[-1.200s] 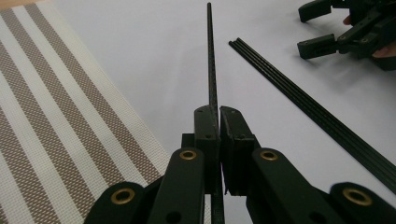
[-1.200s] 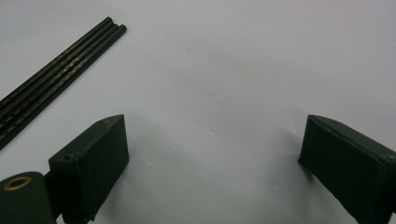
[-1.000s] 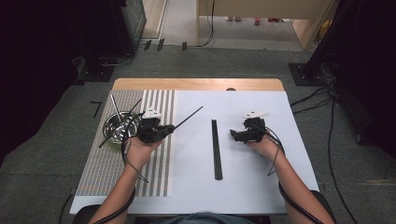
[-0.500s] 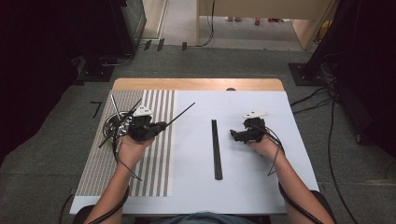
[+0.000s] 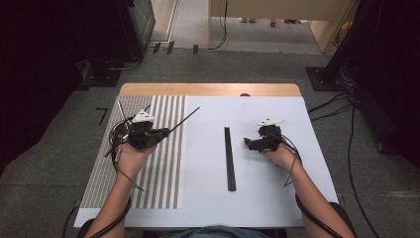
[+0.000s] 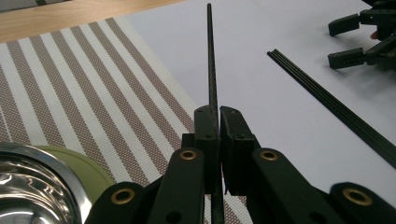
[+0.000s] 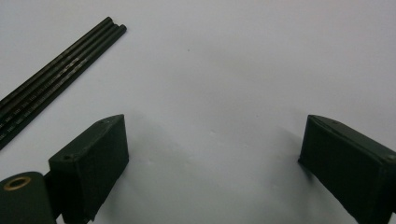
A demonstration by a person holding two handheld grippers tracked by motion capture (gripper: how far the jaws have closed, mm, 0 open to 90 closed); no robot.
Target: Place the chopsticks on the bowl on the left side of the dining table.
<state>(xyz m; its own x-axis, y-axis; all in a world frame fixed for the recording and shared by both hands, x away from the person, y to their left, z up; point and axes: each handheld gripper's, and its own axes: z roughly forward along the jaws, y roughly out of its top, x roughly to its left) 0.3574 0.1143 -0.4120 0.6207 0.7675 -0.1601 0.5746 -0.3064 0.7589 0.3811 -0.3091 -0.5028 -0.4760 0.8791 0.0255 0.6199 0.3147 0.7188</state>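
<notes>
The left gripper [image 5: 157, 134] is carrying a thin black rod [image 5: 184, 119] away from the steel bowl [image 6: 32, 186] and out over the striped mat [image 5: 163, 163]. Since a second ago it has shifted a little up the table, and the bowl that sat just beyond the hand is now hidden under it in the high view. The jaws are clamped tight on the rod's lower part, and the long free end is pointing ahead of the tips toward the white sheet [image 5: 257, 198]. Judging by this, one more rod is being pulled out to join the bundle of rods [image 5: 229, 158] lying flat ahead and to the side.

The right gripper [image 5: 249, 144] is resting with its jaws wide apart and nothing between them — the bundle lies just off its left jaw.

The rods are slim, matte and finely ribbed; the mat is woven, brown on cream; the bowl is polished metal beside a pale green rim [image 6: 84, 163].
</notes>
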